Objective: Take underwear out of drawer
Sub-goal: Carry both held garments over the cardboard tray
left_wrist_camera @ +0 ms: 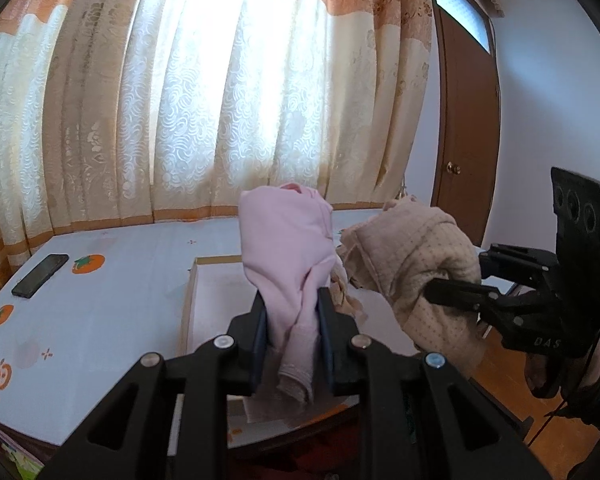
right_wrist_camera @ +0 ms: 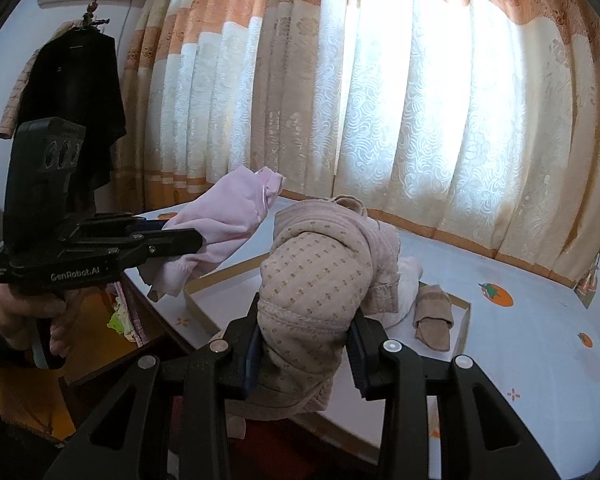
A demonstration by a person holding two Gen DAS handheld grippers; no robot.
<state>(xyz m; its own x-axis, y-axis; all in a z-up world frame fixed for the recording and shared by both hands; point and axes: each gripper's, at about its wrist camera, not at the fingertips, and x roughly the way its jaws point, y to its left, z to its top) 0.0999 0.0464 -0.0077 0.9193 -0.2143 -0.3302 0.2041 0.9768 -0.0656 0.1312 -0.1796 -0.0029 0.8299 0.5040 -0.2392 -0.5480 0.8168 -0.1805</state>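
My left gripper (left_wrist_camera: 292,320) is shut on pink underwear (left_wrist_camera: 288,248), held up above the drawer (left_wrist_camera: 216,261); it also shows in the right wrist view (right_wrist_camera: 196,246) with the pink underwear (right_wrist_camera: 228,216). My right gripper (right_wrist_camera: 304,340) is shut on beige dotted underwear (right_wrist_camera: 320,280), lifted over the drawer (right_wrist_camera: 220,272); in the left wrist view the right gripper (left_wrist_camera: 460,294) holds the beige underwear (left_wrist_camera: 416,248) at the right. A folded beige piece (right_wrist_camera: 432,316) and a pale pink piece (right_wrist_camera: 408,280) lie in the drawer.
The drawer rests on a bed with a white sheet (left_wrist_camera: 120,280) printed with orange fruit. A black phone (left_wrist_camera: 40,275) lies at its left. Curtains (left_wrist_camera: 220,100) hang behind. A brown door (left_wrist_camera: 468,140) is at the right. A dark coat (right_wrist_camera: 76,100) hangs at the left.
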